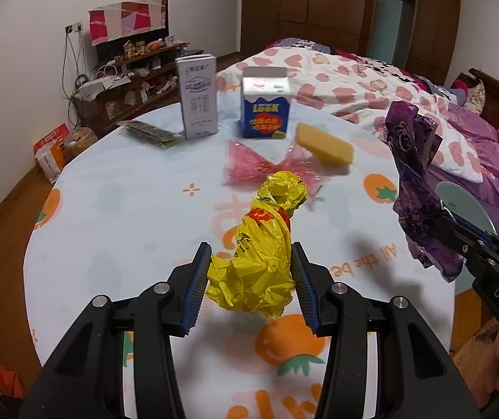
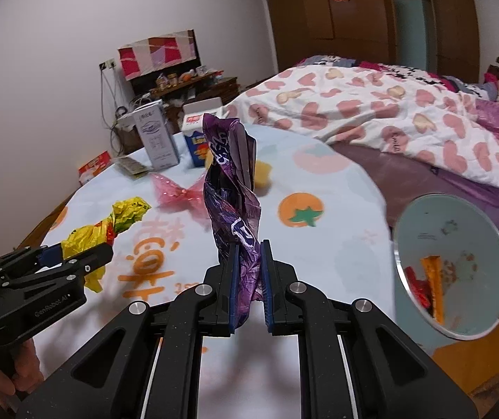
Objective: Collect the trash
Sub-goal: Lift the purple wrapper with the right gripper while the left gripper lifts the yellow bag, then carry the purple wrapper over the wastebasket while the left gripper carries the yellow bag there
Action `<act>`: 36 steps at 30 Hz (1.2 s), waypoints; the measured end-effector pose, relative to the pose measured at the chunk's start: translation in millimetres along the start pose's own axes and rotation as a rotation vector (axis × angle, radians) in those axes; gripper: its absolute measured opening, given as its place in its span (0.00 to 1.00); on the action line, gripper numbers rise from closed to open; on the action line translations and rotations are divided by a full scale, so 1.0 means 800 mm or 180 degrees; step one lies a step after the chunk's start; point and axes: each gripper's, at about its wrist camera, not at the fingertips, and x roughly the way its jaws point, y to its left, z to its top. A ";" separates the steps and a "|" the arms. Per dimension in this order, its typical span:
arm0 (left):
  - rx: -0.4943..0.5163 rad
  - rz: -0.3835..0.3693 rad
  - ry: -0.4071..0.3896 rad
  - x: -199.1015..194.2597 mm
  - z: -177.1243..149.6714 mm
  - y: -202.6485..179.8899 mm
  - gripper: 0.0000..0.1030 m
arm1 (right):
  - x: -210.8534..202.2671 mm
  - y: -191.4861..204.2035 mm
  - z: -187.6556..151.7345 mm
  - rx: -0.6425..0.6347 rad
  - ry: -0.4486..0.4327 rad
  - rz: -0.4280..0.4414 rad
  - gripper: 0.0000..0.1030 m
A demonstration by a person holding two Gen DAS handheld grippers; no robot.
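My left gripper (image 1: 251,258) is shut on a crumpled yellow plastic bag (image 1: 263,244) and holds it above the round table (image 1: 127,209); it also shows in the right wrist view (image 2: 85,237). My right gripper (image 2: 248,249) is shut on a purple snack wrapper (image 2: 232,188), held upright above the table; the wrapper also shows in the left wrist view (image 1: 413,174). A pink cellophane wrapper (image 1: 263,164) lies on the table beyond the yellow bag. A round trash bin (image 2: 455,265) with red and orange wrappers inside stands to the right of the table.
A grey-white carton (image 1: 198,96), a blue and white box (image 1: 265,106), a yellow sponge (image 1: 324,145) and a flat green packet (image 1: 148,132) are at the table's far side. A bed (image 2: 371,111) lies behind, a cluttered shelf (image 1: 123,80) at the left.
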 end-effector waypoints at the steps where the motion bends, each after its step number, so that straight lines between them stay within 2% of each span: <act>1: 0.0017 0.0006 -0.0005 -0.002 -0.001 -0.003 0.45 | -0.002 -0.002 0.000 0.0006 -0.0009 -0.0009 0.12; 36: 0.0366 -0.0122 -0.0003 -0.016 -0.012 -0.104 0.45 | -0.067 -0.091 -0.036 0.0298 -0.0126 -0.0280 0.12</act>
